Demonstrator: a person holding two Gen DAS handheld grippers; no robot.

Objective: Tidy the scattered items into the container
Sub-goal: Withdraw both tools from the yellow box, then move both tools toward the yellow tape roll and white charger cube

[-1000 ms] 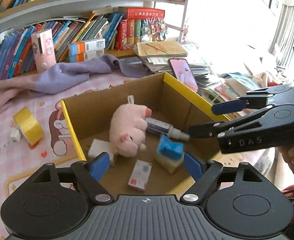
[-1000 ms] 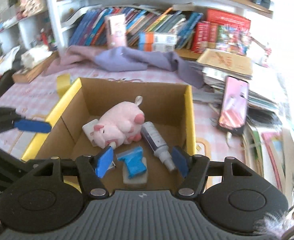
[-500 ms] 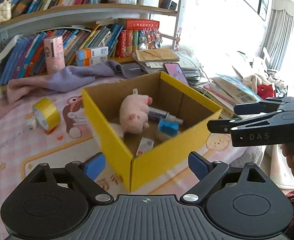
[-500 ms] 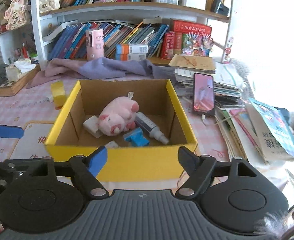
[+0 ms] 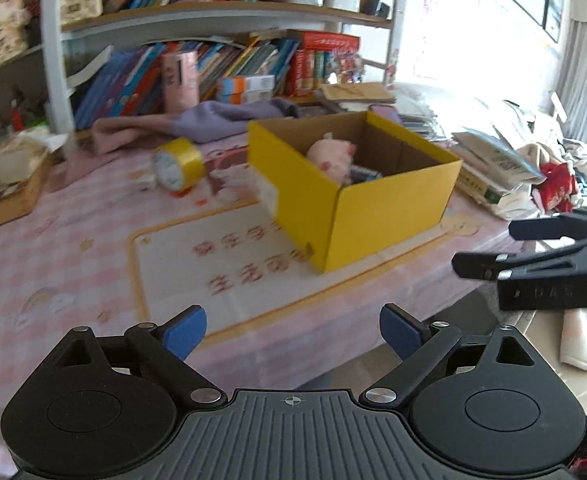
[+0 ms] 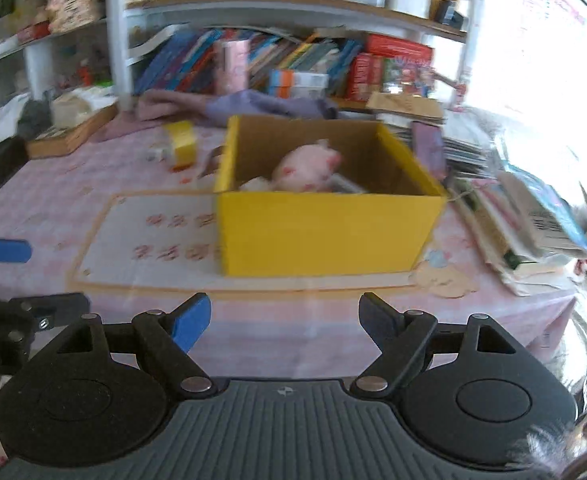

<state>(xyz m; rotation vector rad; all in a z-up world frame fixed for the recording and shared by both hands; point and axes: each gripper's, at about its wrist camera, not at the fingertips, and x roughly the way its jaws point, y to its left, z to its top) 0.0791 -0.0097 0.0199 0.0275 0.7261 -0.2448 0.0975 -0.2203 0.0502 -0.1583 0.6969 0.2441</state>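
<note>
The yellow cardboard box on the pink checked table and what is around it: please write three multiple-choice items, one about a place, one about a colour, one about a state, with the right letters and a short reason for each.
1. Where is the pink plush pig?
A. inside the yellow cardboard box
B. on the bookshelf
C. between the jaws of a gripper

2. What colour is the roll of tape standing on the pink checked table beside the box?
A. blue
B. yellow
C. green

3. How do the jaws of the left gripper and the right gripper stand?
A. both shut on an item
B. only the left open
C. both open and empty

Answers: 1 A, the pig shows above the box rim, within its walls. 2 B, the roll's band is yellow. 3 C, each wrist view shows its pads wide apart with nothing between them.
</note>
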